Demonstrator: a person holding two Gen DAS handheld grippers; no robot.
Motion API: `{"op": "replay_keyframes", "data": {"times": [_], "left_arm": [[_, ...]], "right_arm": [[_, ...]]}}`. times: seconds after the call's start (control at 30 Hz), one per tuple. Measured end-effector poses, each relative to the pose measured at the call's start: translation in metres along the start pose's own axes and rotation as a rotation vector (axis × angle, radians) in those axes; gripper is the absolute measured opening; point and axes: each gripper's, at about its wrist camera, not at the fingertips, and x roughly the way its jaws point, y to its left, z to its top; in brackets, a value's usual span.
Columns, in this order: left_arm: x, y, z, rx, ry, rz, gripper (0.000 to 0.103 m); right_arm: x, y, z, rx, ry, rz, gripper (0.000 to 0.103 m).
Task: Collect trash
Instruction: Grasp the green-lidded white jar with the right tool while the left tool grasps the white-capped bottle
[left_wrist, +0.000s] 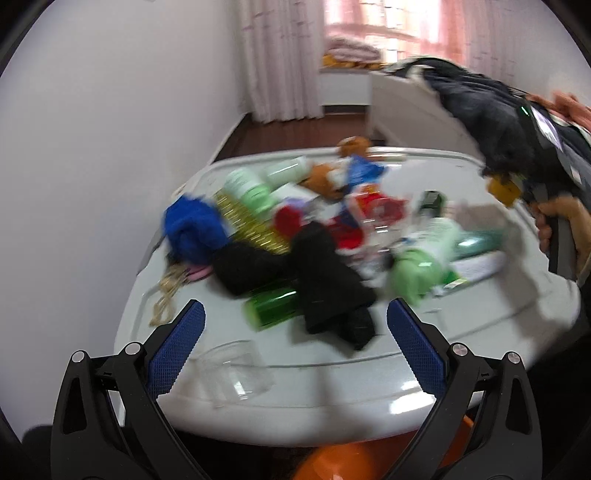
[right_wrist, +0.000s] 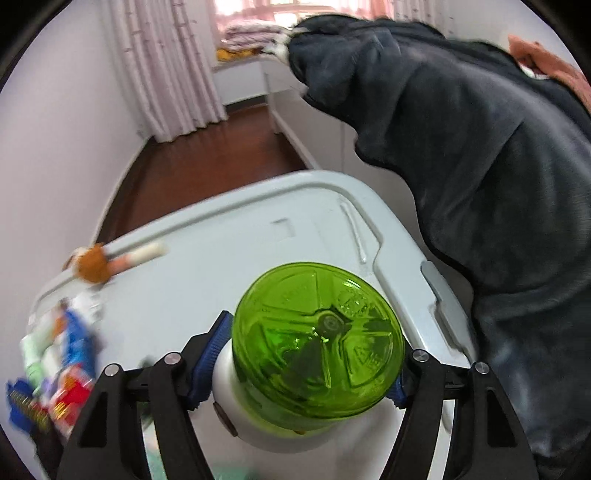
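The right gripper (right_wrist: 306, 365) is clamping a green bottle (right_wrist: 317, 343) between its blue pads (right_wrist: 216, 343), the bottle's base facing outward over the white lid (right_wrist: 229, 258). It is looking light, rigid and slick (probably empty plastic), so gripping across the white-labelled body seems sound. The left gripper (left_wrist: 295, 343) is hanging with jaws wide apart, clutter ahead of it.

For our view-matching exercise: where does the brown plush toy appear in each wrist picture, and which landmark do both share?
Left wrist: brown plush toy upper centre, at the white plastic tabletop far edge.
Right wrist: left side, at the far rim.
Shared landmark: dark grey jacket.
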Motion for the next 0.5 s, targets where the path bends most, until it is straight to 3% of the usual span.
{"op": "replay_keyframes", "data": {"times": [0.13,0.27,0.33,0.5], "left_arm": [[-0.006,-0.046,0.017,0.122,-0.055,-0.111,0.096],[0.028,-0.077,0.038,0.132,-0.012,-0.212,0.096],[0.047,-0.088,0.046,0.142,0.014,-0.256,0.096],[0.085,-0.108,0.046,0.247,0.040,-0.281,0.096]], "right_arm": [[-0.067,-0.001,-0.013,-0.045,-0.049,0.087,0.069],[-0.102,-0.013,-0.026,-0.052,-0.078,0.106,0.069],[-0.108,-0.018,-0.031,-0.057,-0.088,0.103,0.069],[-0.103,-0.028,-0.034,-0.045,-0.084,0.121,0.069]]}}
